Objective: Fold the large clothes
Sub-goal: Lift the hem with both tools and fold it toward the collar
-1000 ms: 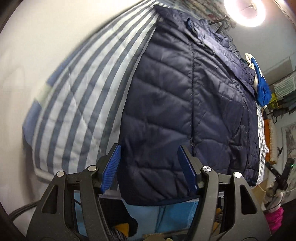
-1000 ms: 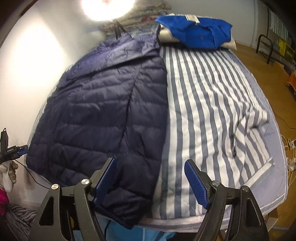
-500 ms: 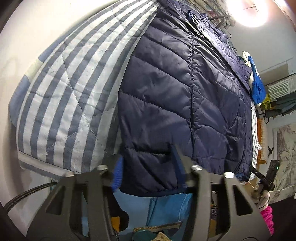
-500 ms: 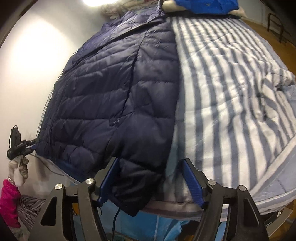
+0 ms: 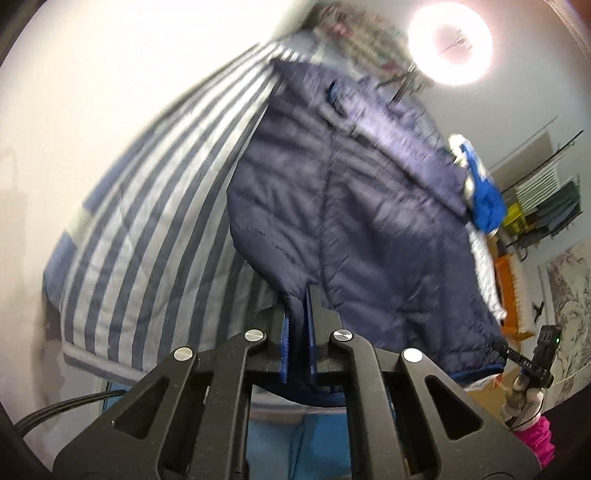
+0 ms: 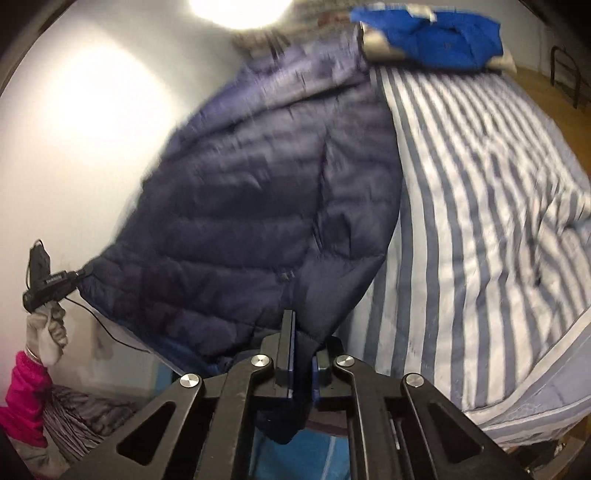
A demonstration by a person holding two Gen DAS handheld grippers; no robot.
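Observation:
A navy quilted down jacket [image 5: 369,206] lies spread on a blue-and-white striped quilt [image 5: 155,206] over a bed. My left gripper [image 5: 299,299] is shut on the jacket's bottom hem, and the fabric rises off the bed in a peak at its pads. In the right wrist view the same jacket [image 6: 258,221] fills the left half. My right gripper [image 6: 295,325] is shut on the hem near the jacket's other lower corner, with cloth bunched between the blue pads. Each view shows the other gripper small at the jacket's far corner.
A folded bright blue garment [image 6: 436,33] rests at the head of the bed. A ring light [image 5: 450,42] glares by the white wall. A gloved hand with a pink sleeve [image 6: 26,398] holds the other gripper. Shelves and an orange box [image 5: 509,291] stand beyond the bed.
Both grippers went from open around the jacket's hem to shut on it. The left one has lifted, pulling the hem up off the quilt; both views tilted upward and blurred.

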